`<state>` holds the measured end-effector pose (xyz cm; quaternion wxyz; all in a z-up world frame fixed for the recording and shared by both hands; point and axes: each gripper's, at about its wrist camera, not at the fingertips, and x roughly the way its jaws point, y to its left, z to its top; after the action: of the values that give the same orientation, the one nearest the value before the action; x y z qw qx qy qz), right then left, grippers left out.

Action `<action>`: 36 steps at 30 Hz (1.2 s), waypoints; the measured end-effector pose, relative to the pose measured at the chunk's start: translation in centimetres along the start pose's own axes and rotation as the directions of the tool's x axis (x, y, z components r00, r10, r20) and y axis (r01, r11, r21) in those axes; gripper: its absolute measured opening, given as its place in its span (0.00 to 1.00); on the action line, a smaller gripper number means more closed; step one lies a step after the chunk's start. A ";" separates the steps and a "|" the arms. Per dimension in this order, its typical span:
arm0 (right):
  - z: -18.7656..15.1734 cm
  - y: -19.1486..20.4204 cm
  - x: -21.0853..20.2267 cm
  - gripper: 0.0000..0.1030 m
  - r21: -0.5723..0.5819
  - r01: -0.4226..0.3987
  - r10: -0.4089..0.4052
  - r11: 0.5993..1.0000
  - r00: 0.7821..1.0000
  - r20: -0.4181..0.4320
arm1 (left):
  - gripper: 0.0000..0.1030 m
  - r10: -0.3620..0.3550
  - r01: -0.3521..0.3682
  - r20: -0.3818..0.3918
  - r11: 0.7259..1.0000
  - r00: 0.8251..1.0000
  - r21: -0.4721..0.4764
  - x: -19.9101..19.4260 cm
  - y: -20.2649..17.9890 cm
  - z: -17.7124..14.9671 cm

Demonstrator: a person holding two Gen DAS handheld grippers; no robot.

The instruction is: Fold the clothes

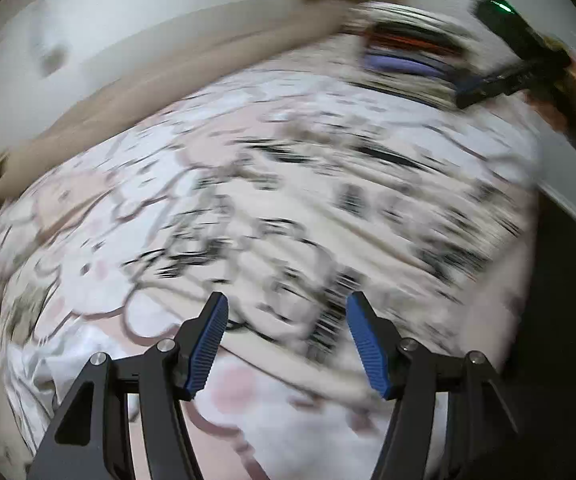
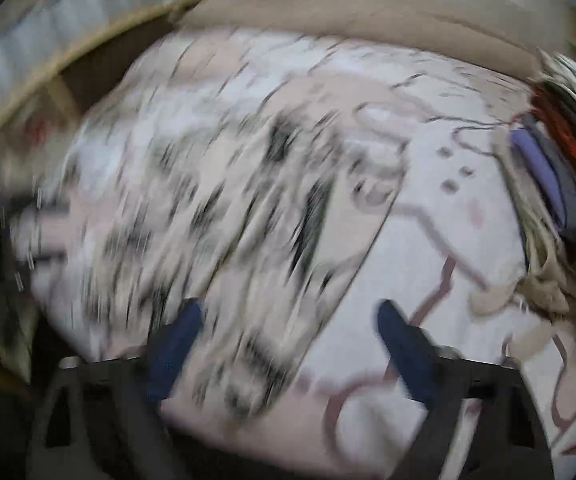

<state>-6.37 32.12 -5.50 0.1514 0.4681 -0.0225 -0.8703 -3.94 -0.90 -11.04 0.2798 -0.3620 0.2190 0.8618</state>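
Strongly blurred in both views. A bed covered by a pale pink and white cartoon-printed sheet (image 1: 136,216), bordered along the far edge by a tan padded headboard (image 1: 160,92), with a plain white wall (image 1: 136,12) beyond. Spread across the middle of the bed, a cream garment with dark scattered print (image 1: 367,200); in the right wrist view its straight edge runs diagonally over the sheet (image 2: 447,272), the cloth (image 2: 216,200) lying to the left of that edge. Near the far right corner of the bed, a stack of folded clothes in red, black, purple and white (image 1: 403,52), seen again at the right edge of the right wrist view (image 2: 551,168).

Left gripper (image 1: 287,304), black with blue ribbed pads, spread wide over the near edge of the garment, nothing between the fingers; contact with the cloth cannot be told. Right gripper (image 2: 289,312) likewise spread wide and empty, poised above the garment's diagonal edge near the bed's front; also visible from the left wrist view at the far right corner (image 1: 523,64), beside the stack.
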 end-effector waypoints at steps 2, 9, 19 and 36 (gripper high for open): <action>2.7 -2.0 2.4 0.55 0.062 0.024 -0.025 0.998 1.000 0.008 | 0.60 0.048 -0.046 0.015 0.993 0.999 -0.111 1.7 1.9 0.2; 8.6 -7.9 12.6 0.43 0.215 0.139 -0.125 0.967 0.989 -0.075 | 0.60 0.151 -0.135 0.013 0.915 0.988 -0.379 5.7 5.2 -0.5; 9.5 -9.5 15.8 0.03 0.290 0.235 -0.226 0.928 0.972 -0.063 | 0.60 0.132 -0.130 -0.025 0.902 0.991 -0.411 8.6 4.9 -1.3; 4.5 -15.2 9.8 1.00 0.421 0.319 -0.343 0.849 0.939 -0.019 | 0.69 -0.041 0.065 0.164 0.987 0.986 -0.144 1.8 -5.1 1.8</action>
<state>-18.83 43.37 -13.65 -0.1052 0.4614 -0.1317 -0.8710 -2.67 4.53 -12.07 0.2917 -0.3169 0.1209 0.8943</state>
